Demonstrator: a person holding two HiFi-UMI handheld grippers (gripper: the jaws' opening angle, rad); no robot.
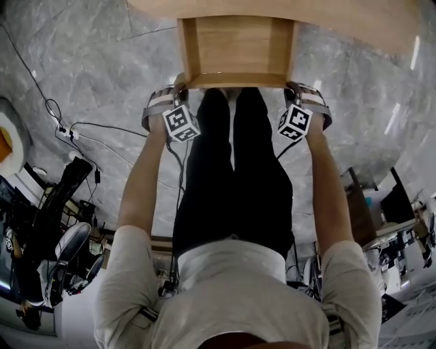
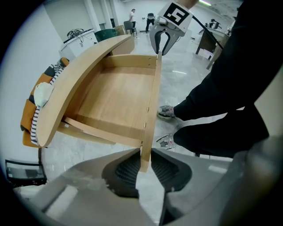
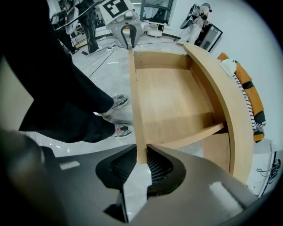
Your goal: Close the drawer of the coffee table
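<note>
Drawer [image 1: 235,44]: pulled out from under the curved worktop [image 2: 75,84], ahead of the tongs. Left tongs [image 2: 144,164] and right tongs [image 3: 142,160]: each clamped on one end of the front panel [image 2: 151,101]. Grey marble floor [image 1: 95,68] below; person's legs [image 1: 231,177] just behind.

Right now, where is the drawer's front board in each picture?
Head view: the front board is a level strip across the top middle.
Left gripper view: edge-on, running from bottom centre up to the top.
Right gripper view: edge-on again, from bottom centre to the top.
Shared landmark: the curved tabletop, at the left and at the right in those views.
</note>
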